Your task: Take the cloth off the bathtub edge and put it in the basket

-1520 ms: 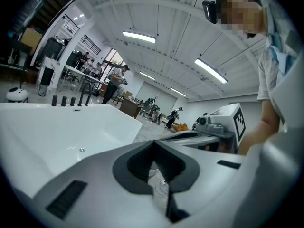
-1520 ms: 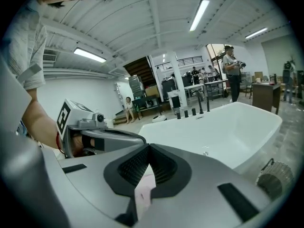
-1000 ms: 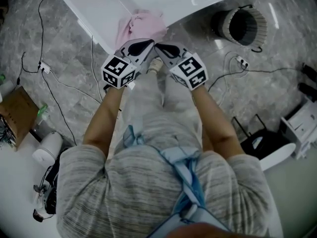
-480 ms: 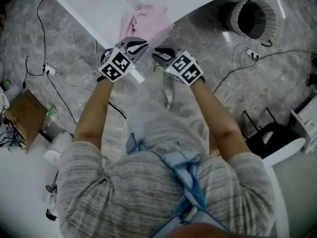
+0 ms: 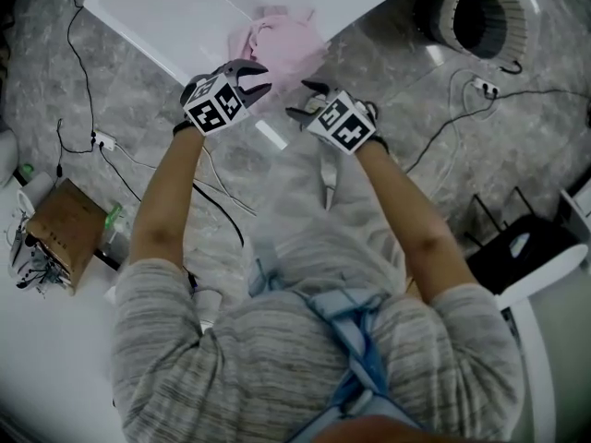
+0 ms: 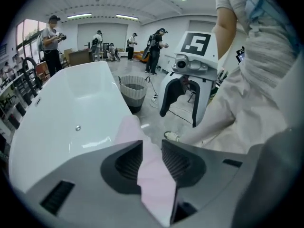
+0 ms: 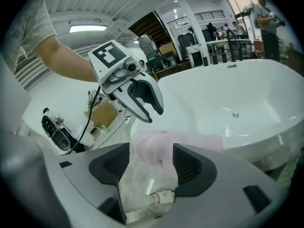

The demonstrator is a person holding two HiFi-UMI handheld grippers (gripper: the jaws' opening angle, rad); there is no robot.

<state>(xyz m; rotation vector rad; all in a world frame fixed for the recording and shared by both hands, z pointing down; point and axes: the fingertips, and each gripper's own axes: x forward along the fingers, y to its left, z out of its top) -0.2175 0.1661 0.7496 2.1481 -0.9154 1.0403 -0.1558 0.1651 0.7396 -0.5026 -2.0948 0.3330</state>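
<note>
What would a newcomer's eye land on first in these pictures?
A pink cloth draped over the bathtub edge, top centre. Just below, the left gripper and right gripper, jaws just opening, frame it in their gaps, ungripped. A ribbed basket stands top right.

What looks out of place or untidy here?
The pink cloth lies crumpled over the bathtub edge, with part of it hanging outside. Loose cables trail across the floor. Nothing looks spilled or broken.
</note>
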